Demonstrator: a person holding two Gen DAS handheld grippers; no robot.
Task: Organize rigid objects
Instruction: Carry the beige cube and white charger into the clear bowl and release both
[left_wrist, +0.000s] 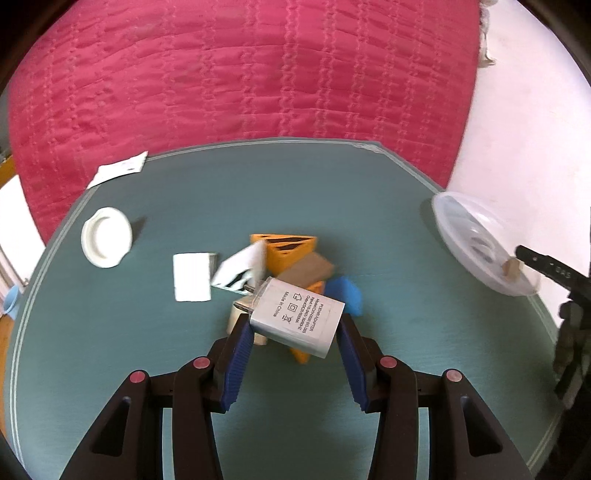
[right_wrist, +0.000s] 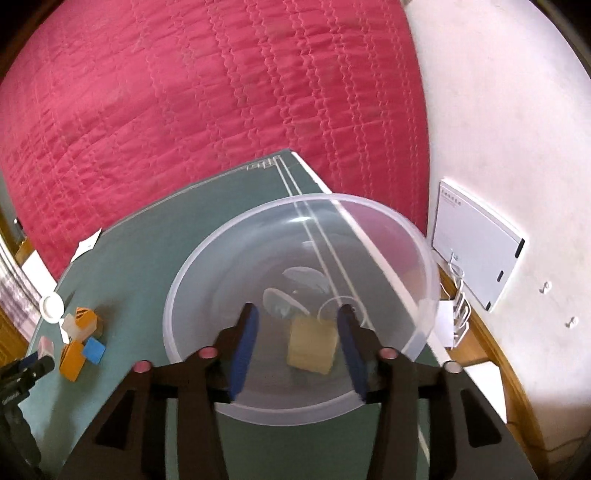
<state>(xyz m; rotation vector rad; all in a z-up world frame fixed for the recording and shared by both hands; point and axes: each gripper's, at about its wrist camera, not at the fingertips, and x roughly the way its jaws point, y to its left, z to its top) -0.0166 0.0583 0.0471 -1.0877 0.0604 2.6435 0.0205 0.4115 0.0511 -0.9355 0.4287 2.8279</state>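
Gripping a white power adapter (left_wrist: 297, 318) between its blue pads, the left hand-held gripper (left_wrist: 295, 328) hung above the middle of the teal counter (left_wrist: 147, 369); we noted the adapter tilted, prongs pointing away from the camera, its printed label facing up. Under and just beyond it lay a cluster of blocks: an orange triangular block (left_wrist: 286, 248) with black stripes, a tan block (left_wrist: 306, 271), a blue block (left_wrist: 345, 293), and more orange showing beneath the adapter. A white striped piece (left_wrist: 242, 271) appeared blurred beside the orange one. A white flat box (left_wrist: 192, 277) lay just left of the cluster, and a white round lid (left_wrist: 106, 237) sat near the counter's left edge. A white paper slip (left_wrist: 118, 169) rested at the far left corner.

We recorded the right hand-held gripper (right_wrist: 299, 350) released, its jaws standing apart over a clear plastic bowl (right_wrist: 221, 258) near the counter's right edge. Inside the bowl, between the spread jaws, lay a tan wooden block (right_wrist: 312, 341); whether the fingers touched it, we could not tell. From the left wrist view the bowl (left_wrist: 465, 236) showed at the right edge with the right gripper's finger reaching into it. A red quilted bedspread (left_wrist: 240, 66) filled the background beyond the counter's far edge.
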